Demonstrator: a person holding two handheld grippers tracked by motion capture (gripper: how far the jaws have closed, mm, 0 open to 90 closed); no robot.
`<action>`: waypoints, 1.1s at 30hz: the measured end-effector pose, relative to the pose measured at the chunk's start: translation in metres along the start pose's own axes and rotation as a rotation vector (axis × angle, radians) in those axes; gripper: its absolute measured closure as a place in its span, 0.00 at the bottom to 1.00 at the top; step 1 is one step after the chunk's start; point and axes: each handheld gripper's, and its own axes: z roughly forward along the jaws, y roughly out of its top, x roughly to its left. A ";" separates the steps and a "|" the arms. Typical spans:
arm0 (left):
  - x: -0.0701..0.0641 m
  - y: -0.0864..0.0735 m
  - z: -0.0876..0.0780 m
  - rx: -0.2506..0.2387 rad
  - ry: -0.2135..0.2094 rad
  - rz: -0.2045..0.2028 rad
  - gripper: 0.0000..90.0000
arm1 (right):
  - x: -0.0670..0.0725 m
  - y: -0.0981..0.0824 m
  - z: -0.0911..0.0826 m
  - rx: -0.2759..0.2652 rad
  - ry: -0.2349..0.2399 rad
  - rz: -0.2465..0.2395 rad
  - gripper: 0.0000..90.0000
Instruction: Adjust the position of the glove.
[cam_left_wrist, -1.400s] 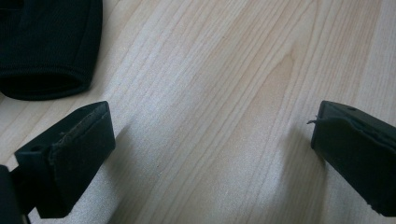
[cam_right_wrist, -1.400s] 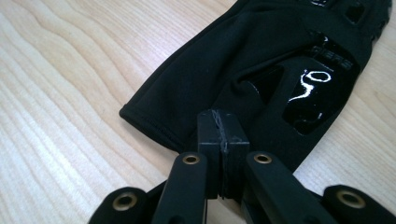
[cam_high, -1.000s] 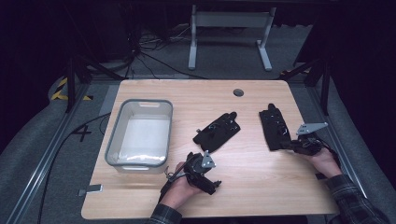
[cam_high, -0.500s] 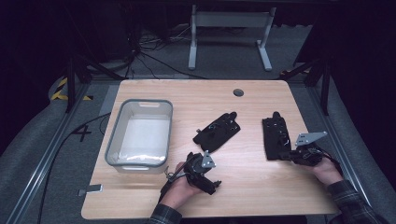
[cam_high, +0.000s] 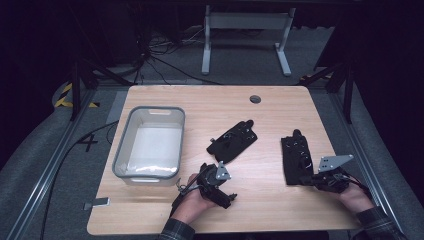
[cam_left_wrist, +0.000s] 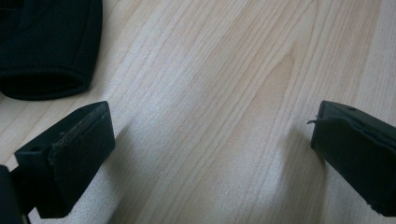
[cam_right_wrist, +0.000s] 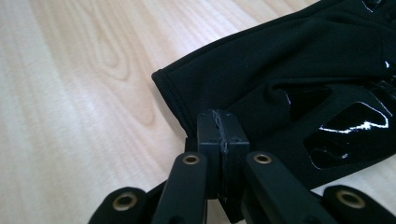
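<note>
My right gripper (cam_right_wrist: 219, 126) has its jaws clenched on the cuff of the flat black fabric glove (cam_right_wrist: 299, 88), while my left gripper (cam_left_wrist: 210, 154) is released over bare wood.

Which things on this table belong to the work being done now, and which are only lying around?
In the job:
- right glove, its cuff pinched in the shut right tongs
- left glove, lying near the open left tongs
- grey bin, probably where the gloves go

Just lying about:
- round hole cover in the table
- cables on the floor behind
</note>
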 end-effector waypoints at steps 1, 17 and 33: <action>0.000 0.000 0.000 0.000 0.000 0.000 0.00 | 0.001 -0.001 0.000 0.000 0.003 -0.005 1.00; 0.000 0.000 0.000 0.000 0.000 0.000 0.00 | 0.025 -0.003 -0.007 -0.015 0.056 -0.057 1.00; 0.000 0.000 0.000 0.001 0.000 0.001 0.00 | -0.051 0.031 0.007 -0.071 -0.102 0.050 1.00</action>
